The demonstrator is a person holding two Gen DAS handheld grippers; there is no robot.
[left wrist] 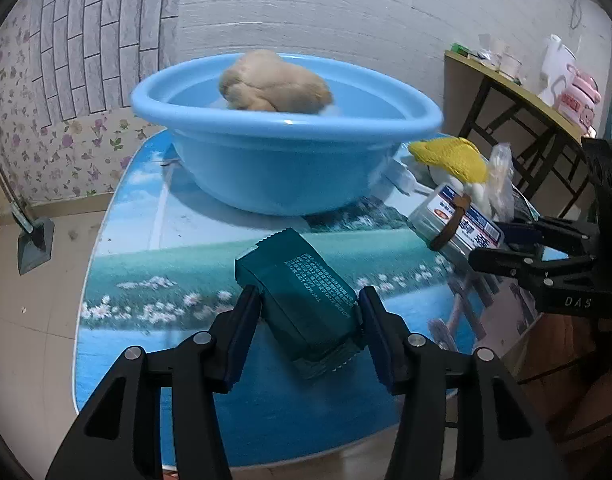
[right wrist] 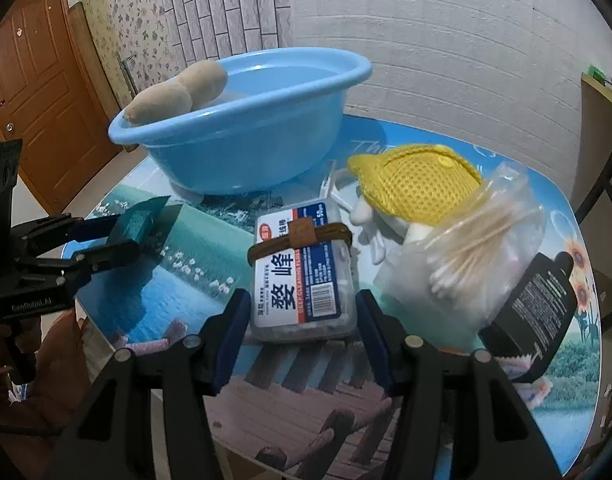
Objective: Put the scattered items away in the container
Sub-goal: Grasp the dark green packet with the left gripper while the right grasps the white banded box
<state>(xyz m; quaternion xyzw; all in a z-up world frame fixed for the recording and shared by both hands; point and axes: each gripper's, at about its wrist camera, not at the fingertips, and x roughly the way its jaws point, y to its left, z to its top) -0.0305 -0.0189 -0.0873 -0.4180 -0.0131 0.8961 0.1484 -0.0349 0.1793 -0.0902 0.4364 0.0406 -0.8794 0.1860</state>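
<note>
A light blue basin (left wrist: pixel 290 128) stands at the back of the table with a tan plush item (left wrist: pixel 276 82) inside; it also shows in the right wrist view (right wrist: pixel 242 128). My left gripper (left wrist: pixel 309 312) is shut on a dark green packet (left wrist: pixel 306 296), fingers pressed against both its sides, low over the table. My right gripper (right wrist: pixel 304 312) is open, its fingers straddling the near end of a clear floss box (right wrist: pixel 302 272) with a brown band. A yellow mesh item (right wrist: pixel 419 186), a bag of cotton swabs (right wrist: pixel 473 248) and a black bottle (right wrist: pixel 533 304) lie to the right.
The table (left wrist: pixel 178 264) has a printed landscape cover; its front edge is close under both grippers. A wooden side table (left wrist: pixel 509 92) with cups stands at the right. A brown door (right wrist: pixel 38 92) is at the left. A dustpan (left wrist: pixel 34 240) stands on the floor.
</note>
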